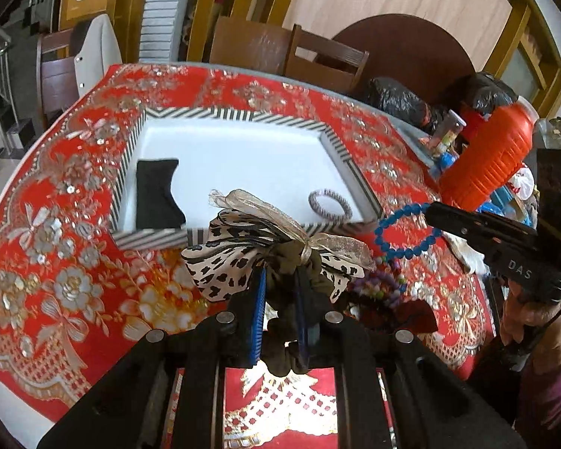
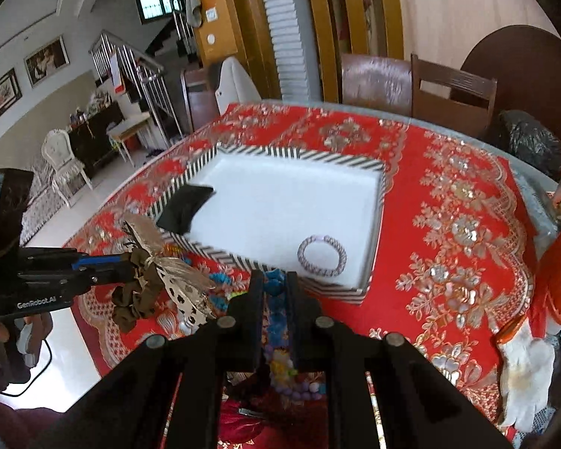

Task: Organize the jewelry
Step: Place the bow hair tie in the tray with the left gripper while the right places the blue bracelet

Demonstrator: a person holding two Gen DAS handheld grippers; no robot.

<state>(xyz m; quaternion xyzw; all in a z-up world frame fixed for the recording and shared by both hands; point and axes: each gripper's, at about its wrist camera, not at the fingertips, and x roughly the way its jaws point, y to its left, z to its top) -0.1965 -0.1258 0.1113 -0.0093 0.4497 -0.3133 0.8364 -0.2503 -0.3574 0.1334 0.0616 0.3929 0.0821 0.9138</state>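
We have the left gripper clamped on the olive scrunchie with its leopard-print bow, held above the red tablecloth just short of the striped tray. Our right gripper is pinching the blue bead bracelet, up off the cloth beside the tray's near corner. Inside the tray lie a black cloth and a twisted grey bracelet.

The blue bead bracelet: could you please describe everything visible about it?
The blue bead bracelet is a ring of round, glossy blue beads, plastic by the look. The right tongs are shut on one side of it, holding it clear of the red tablecloth, just off the striped tray's near corner.
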